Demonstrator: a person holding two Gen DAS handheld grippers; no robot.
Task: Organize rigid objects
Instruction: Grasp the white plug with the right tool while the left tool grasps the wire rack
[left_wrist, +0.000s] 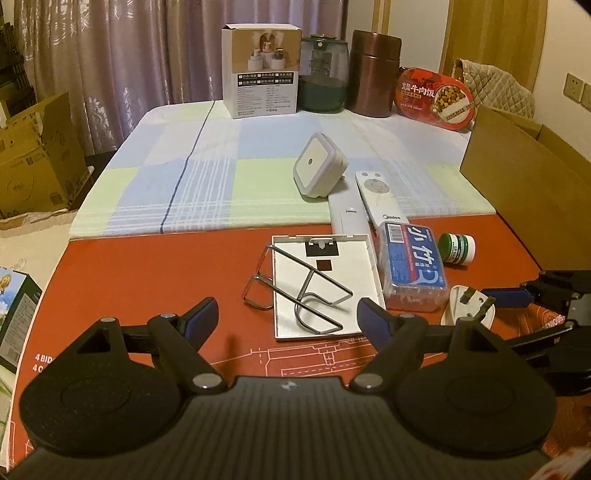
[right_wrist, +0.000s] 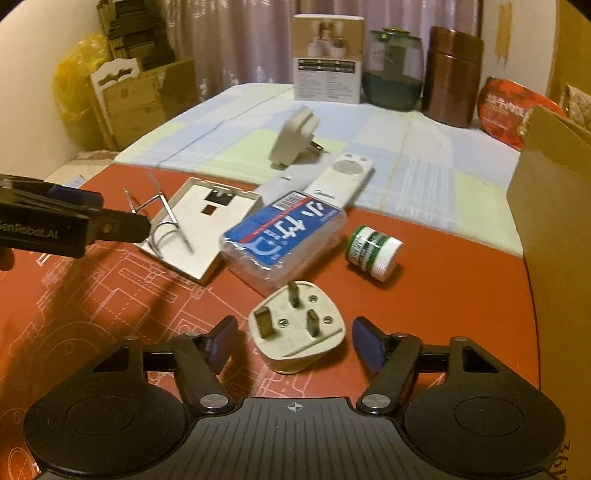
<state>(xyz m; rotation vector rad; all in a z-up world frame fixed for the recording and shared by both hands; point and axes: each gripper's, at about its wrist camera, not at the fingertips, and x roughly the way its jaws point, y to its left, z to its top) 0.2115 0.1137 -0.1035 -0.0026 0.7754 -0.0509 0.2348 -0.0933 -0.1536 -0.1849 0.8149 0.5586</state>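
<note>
Right gripper (right_wrist: 293, 345) stands with its blue-padded jaws part-way apart, one on each side of the white three-pin plug adapter (right_wrist: 297, 326); gaps remain on both sides, so no pad presses on it. Left gripper (left_wrist: 286, 319) is wide apart and empty, hovering at the near end of the bent chrome wire rack (left_wrist: 295, 286), which lies across the flat white square panel (left_wrist: 325, 284).

All loose items lie near the middle of the red mat (left_wrist: 147, 273): the clear plastic box with a blue label (right_wrist: 284, 238) just beyond the adapter, the small green-and-white jar (right_wrist: 373, 251) on its side to its right. Two white remote controls (right_wrist: 338, 177) straddle the mat's far edge, touching the box. The white square night-light plug (left_wrist: 319, 168) stands on the checked cloth.

Judgement: sorting is at an early stage. Nothing visible sits inside the brown cardboard box (right_wrist: 554, 221) at the right edge, though its interior is hidden. The adapter grasp appears imminent; every other item remains to be collected.
</note>
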